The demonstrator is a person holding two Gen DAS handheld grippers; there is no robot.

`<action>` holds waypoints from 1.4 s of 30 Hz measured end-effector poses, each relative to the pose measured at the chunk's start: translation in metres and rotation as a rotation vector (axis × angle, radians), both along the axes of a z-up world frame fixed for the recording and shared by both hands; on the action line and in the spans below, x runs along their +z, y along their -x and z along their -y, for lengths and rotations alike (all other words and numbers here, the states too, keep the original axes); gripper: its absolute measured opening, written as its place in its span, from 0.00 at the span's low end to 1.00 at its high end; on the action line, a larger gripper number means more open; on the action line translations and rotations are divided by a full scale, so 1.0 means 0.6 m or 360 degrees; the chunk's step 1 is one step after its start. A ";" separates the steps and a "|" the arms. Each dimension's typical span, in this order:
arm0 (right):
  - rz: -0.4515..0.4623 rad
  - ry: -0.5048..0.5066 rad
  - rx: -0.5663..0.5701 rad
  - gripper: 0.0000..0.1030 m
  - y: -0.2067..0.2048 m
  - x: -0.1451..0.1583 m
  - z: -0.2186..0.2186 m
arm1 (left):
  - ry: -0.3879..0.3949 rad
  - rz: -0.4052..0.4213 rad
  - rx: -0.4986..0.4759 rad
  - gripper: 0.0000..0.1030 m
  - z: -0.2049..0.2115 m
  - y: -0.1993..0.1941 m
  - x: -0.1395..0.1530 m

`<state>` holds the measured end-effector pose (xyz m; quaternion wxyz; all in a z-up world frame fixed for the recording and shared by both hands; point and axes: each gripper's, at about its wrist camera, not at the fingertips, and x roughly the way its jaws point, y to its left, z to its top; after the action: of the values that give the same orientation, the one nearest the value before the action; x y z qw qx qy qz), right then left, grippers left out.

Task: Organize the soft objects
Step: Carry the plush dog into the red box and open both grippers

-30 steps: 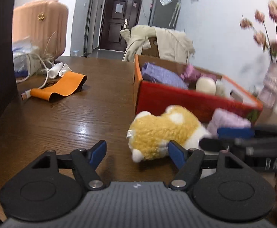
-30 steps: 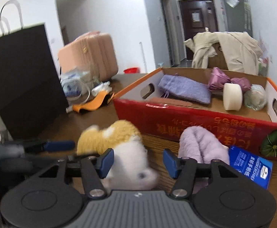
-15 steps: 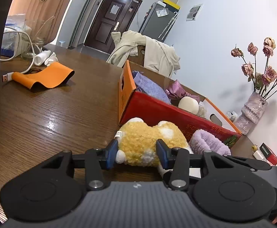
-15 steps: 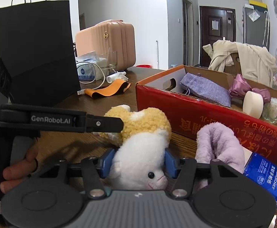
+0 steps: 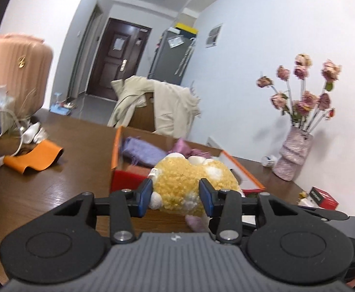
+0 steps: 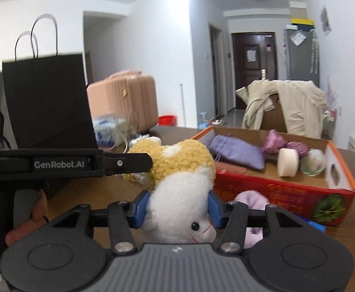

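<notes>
A yellow-and-white plush toy (image 5: 189,185) is held by both grippers, lifted above the table. My left gripper (image 5: 175,196) is shut on its yellow rear. My right gripper (image 6: 177,205) is shut on its white head (image 6: 180,204); the yellow body (image 6: 177,163) stretches beyond. The red cardboard box (image 6: 299,196) stands just behind, open-topped, holding a purple pouch (image 6: 235,152), a pink satin bag (image 6: 274,141), a white roll (image 6: 287,161) and a pale ball. The box also shows in the left wrist view (image 5: 126,180). A lilac fluffy item (image 6: 252,200) lies in front of the box.
A black paper bag (image 6: 48,102) stands at left on the brown table (image 5: 31,194). An orange strap (image 5: 36,158), cables and a peach suitcase (image 5: 17,73) lie at far left. A flower vase (image 5: 291,153) and a small red box (image 5: 323,197) are at right. A chair with a beige coat (image 6: 289,107) is behind.
Both grippers have closed on the plush toy and raised it off the table; it now hangs level with the box rim. The views tilted upward.
</notes>
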<state>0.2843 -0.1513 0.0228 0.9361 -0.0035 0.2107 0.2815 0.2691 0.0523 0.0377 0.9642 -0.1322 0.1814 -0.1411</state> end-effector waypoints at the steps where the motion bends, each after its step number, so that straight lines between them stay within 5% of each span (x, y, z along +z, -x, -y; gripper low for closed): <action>1: 0.0010 -0.0008 -0.0020 0.48 0.008 0.007 0.008 | 0.0002 0.0010 -0.0017 0.41 0.006 0.005 0.004; 10: 0.0037 -0.0057 -0.0142 0.48 0.065 0.040 0.069 | -0.0021 0.0032 -0.0132 0.42 0.048 0.027 0.026; 15: 0.0050 -0.0041 -0.0182 0.48 0.050 0.051 0.074 | -0.0073 0.0045 -0.0165 0.42 0.062 -0.015 0.049; 23: -0.0063 -0.0100 -0.0206 0.47 -0.105 0.098 0.082 | -0.0131 -0.0053 -0.0194 0.42 0.068 -0.199 0.087; 31: -0.0388 -0.0119 -0.0284 0.46 -0.326 0.048 0.057 | -0.0150 -0.0382 -0.0134 0.42 0.057 -0.393 0.007; 36: -0.0514 -0.0018 -0.0365 0.46 -0.393 -0.018 0.032 | -0.0212 -0.0542 -0.0130 0.41 0.058 -0.437 -0.057; 42: -0.0626 0.0058 -0.0369 0.48 -0.405 -0.063 0.017 | -0.0263 -0.0546 -0.0093 0.50 0.054 -0.437 -0.072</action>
<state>0.5274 -0.1612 -0.0149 0.9029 0.0587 0.3932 0.1635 0.5314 0.0201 -0.0054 0.9222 -0.0694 0.3578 -0.1290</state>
